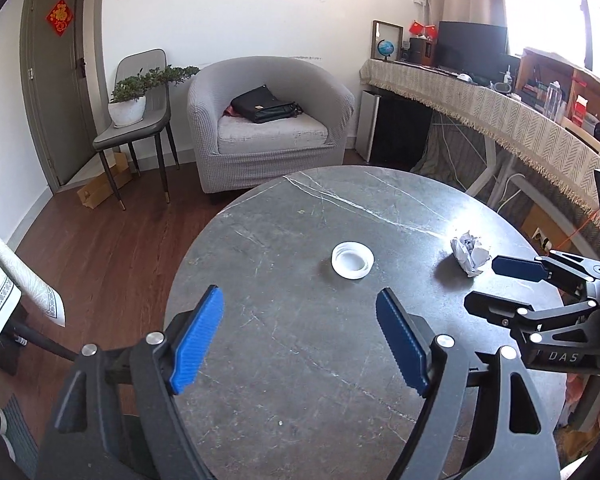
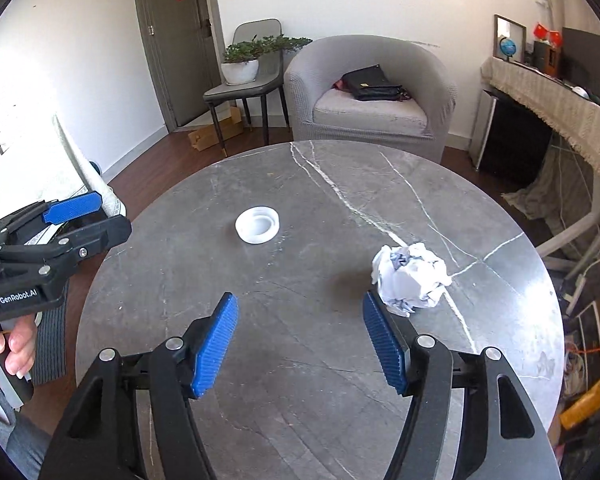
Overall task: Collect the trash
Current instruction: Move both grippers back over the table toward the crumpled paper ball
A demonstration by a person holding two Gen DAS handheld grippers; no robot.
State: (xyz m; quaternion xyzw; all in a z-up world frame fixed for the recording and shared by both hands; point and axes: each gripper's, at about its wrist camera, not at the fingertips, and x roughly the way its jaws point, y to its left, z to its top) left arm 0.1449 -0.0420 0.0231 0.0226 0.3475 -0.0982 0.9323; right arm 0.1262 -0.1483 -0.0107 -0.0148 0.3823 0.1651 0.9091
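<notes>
A white plastic lid (image 1: 353, 260) (image 2: 257, 225) lies open side up near the middle of the round grey marble table (image 1: 292, 360) (image 2: 300, 420). To its right sits a crumpled white paper ball (image 1: 471, 253) (image 2: 412, 278). My left gripper (image 1: 300, 320) hovers open over the table's near side, the lid ahead of it and nothing between its blue pads. My right gripper (image 2: 300, 322) is open too; the paper ball lies just beyond its right fingertip. In the left wrist view the right gripper (image 1: 488, 284) reaches in from the right, close to the ball. The left gripper (image 2: 100, 216) appears at the left edge of the right wrist view.
A grey armchair (image 1: 268, 128) with a black bag stands beyond the table. A grey chair (image 1: 136, 120) carrying a potted plant is to its left. A long cloth-covered desk (image 1: 500, 112) runs along the right. A person's hand (image 2: 8, 348) grips the left tool's handle.
</notes>
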